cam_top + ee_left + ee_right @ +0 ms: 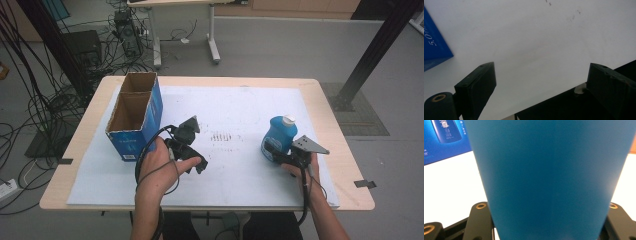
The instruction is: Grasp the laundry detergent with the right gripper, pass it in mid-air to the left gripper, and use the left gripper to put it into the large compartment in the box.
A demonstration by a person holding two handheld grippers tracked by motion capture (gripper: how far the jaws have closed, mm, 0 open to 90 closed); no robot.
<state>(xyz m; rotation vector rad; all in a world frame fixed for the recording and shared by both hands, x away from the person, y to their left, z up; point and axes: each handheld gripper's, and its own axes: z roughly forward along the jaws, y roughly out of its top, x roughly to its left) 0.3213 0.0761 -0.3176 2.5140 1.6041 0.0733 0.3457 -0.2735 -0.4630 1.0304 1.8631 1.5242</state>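
Blue bottle (554, 177) clamped between right gripper (283, 156) jaws.

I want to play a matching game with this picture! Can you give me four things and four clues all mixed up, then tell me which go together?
Things:
1. bottle
2. cardboard box
3. left gripper
4. right gripper

Clues:
A. jaws open, nothing between them
B. open at the top, blue outside, at the table's left
C. blue with a white cap, standing upright
D. closed on the bottle

Pairs: 1-C, 2-B, 3-A, 4-D
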